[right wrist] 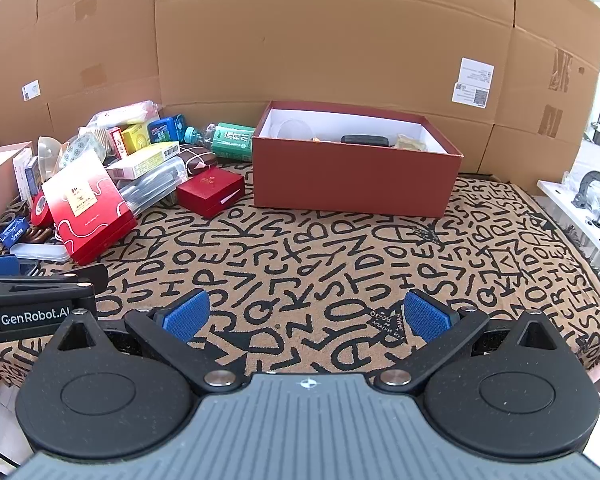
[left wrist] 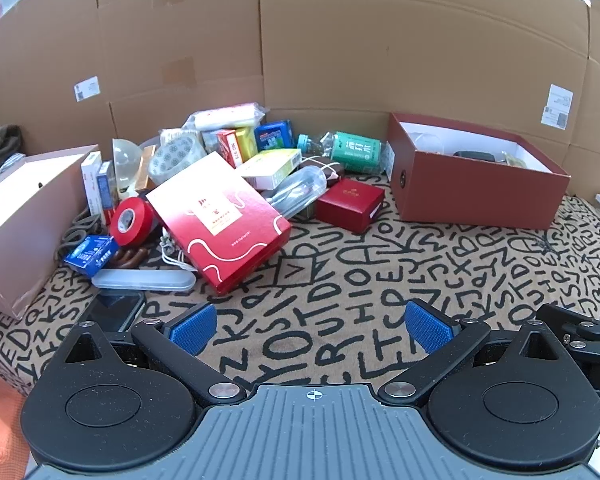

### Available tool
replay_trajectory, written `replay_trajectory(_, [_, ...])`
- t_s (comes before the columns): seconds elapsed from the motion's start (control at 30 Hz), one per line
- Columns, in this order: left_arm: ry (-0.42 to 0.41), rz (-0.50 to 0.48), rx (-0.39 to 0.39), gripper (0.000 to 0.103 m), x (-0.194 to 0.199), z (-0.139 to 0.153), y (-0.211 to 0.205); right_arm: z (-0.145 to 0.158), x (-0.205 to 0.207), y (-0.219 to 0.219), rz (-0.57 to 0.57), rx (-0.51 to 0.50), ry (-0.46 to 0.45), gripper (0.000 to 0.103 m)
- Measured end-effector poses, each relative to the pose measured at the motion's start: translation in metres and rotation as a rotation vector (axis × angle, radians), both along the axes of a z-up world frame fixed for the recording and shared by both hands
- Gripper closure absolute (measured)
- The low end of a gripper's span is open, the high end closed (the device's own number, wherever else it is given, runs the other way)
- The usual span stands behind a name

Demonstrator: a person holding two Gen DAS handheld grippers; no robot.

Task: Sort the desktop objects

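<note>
I'm holding my left gripper (left wrist: pixel 312 328) & right gripper (right wrist: pixel 306 316) spread wide, nothing btwn the pads, over the lettered cloth (right wrist: pixel 340 256). Clutter pile (left wrist: pixel 204 184) is sitting far-left; red box (right wrist: pixel 356 172) is standing just right of it.

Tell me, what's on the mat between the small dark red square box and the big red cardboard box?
Nothing. Between the small dark red square box and the big red cardboard box, only bare letter-patterned mat shows, clearest in the right wrist view.

tan letter-patterned cloth (right wrist: pixel 340 248), maroon box (right wrist: pixel 352 176)
</note>
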State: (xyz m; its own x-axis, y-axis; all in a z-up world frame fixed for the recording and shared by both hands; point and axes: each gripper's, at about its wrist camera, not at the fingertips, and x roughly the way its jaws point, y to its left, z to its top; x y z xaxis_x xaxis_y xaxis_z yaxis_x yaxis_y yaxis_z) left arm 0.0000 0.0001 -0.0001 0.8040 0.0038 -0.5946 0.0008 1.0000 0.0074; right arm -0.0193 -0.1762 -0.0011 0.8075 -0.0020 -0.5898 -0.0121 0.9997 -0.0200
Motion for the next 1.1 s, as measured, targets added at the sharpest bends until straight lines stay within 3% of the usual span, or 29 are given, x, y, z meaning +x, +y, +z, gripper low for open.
replay_trajectory(1.1, [0.004, -0.004, -0.001, 0.000, -0.0005, -0.0025, 0.0003, -0.0009, 0.0028, 0.0015, 0.007, -0.010, 0.005, 0.000])
